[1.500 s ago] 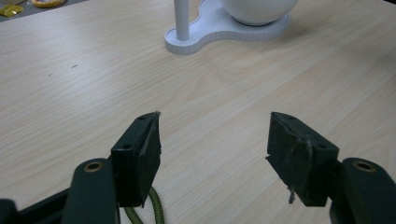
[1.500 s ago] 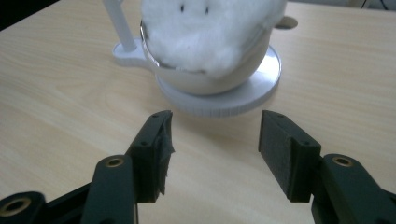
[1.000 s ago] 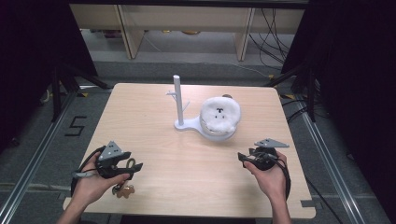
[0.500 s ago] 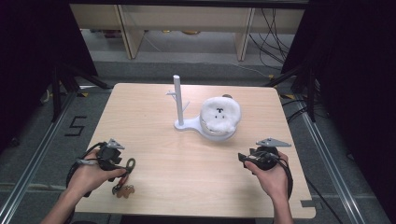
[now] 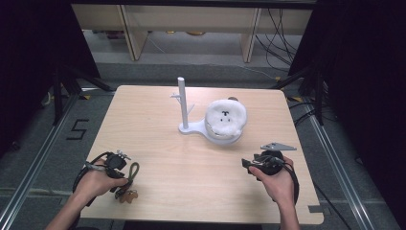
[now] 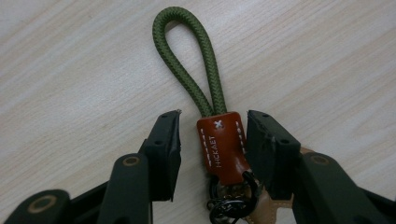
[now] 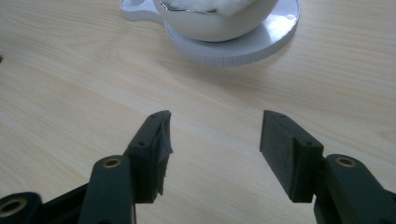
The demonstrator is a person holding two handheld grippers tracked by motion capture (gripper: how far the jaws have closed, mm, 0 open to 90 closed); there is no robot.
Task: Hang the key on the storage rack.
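A keychain lies near the table's front left corner, with an olive-green rope loop [image 6: 187,56], a brown leather tag [image 6: 222,147], a black metal clip [image 6: 229,205] and a tan leather piece [image 5: 127,196]. My left gripper [image 6: 215,116] points down over it with the tag between its jaws, which have just been closing. One jaw sits right beside the tag and the other stands a small gap away. In the high view the left gripper [image 5: 122,184] is held in a hand beside the green loop [image 5: 134,170]. My right gripper [image 7: 217,116] hovers open over bare wood with nothing between its jaws, at the front right [image 5: 247,164].
A white stand [image 5: 183,103] with an upright post and small side pegs rises mid-table. Its round base [image 7: 243,46] carries a white bowl [image 7: 210,23] holding a fluffy white plush [image 5: 225,116] with a small face. The table's front edge [image 5: 201,221] runs close behind both hands.
The left hand has come down and tipped its gripper onto the keychain, and its jaws have narrowed around the leather tag. The right hand stays where it was.
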